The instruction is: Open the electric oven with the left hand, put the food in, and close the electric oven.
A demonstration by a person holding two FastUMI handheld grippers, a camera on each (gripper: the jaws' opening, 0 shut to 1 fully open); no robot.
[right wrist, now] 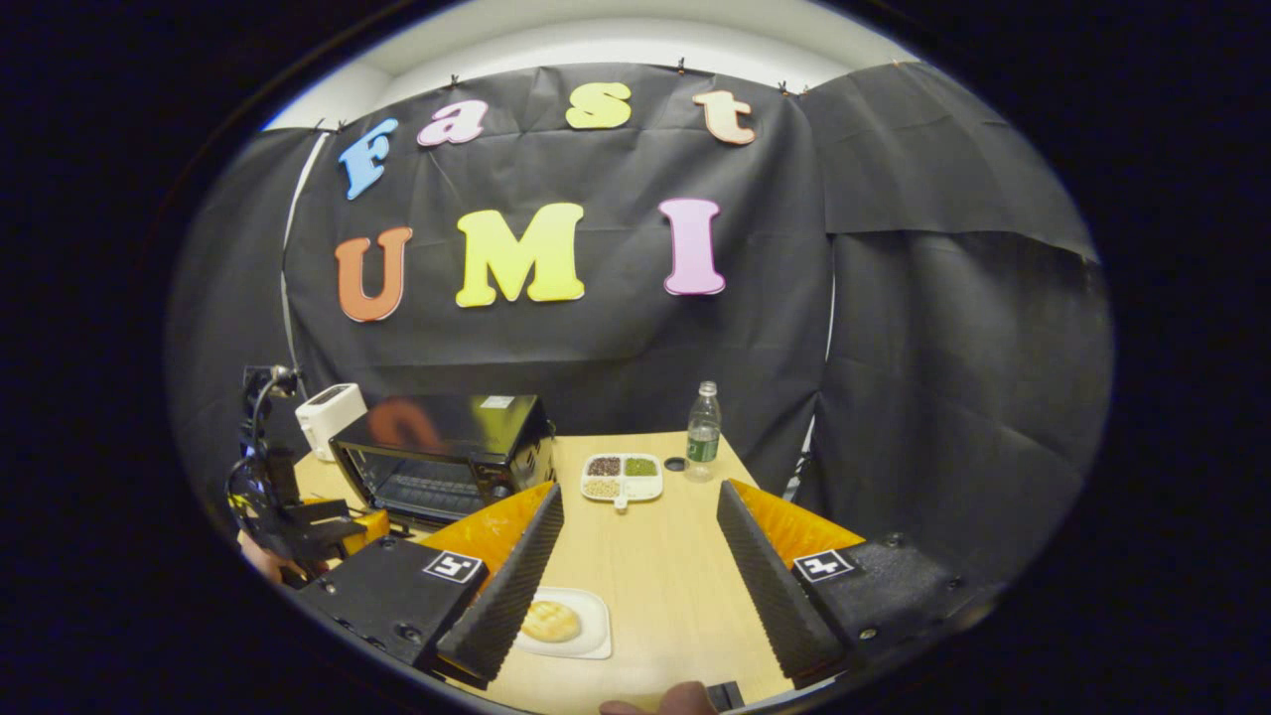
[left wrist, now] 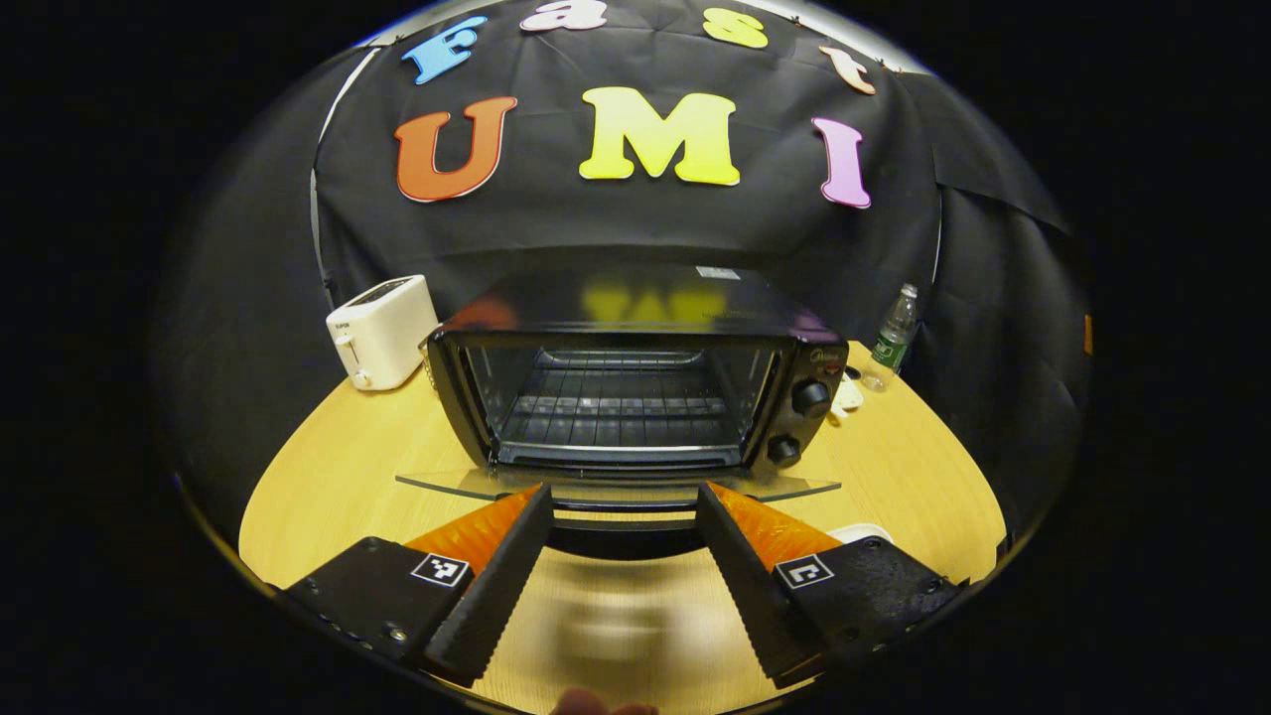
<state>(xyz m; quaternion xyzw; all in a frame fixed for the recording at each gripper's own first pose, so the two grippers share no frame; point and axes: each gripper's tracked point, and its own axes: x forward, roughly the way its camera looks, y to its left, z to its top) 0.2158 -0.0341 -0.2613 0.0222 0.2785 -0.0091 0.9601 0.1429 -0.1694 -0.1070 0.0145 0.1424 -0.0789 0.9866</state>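
Left gripper view shows the electric oven (left wrist: pixel 635 397) open, its glass door (left wrist: pixel 616 487) down flat — left gripper (left wrist: pixel 624 571) fingers wide, empty, just before it. Right gripper (right wrist: pixel 640 581) also wide; bread (right wrist: pixel 550 621) on its plate (right wrist: pixel 594 636) waits in front of the oven — loading and closing remain.

Glossy black oven (left wrist: pixel 635 298), glass door (left wrist: pixel 616 487), metal wire rack (left wrist: pixel 616 407), matt wood-grain table (left wrist: pixel 894 467)

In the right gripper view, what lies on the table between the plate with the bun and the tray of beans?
Nothing: in the right gripper view, bare wooden table separates the white plate with the round bun from the white four-compartment tray of beans.
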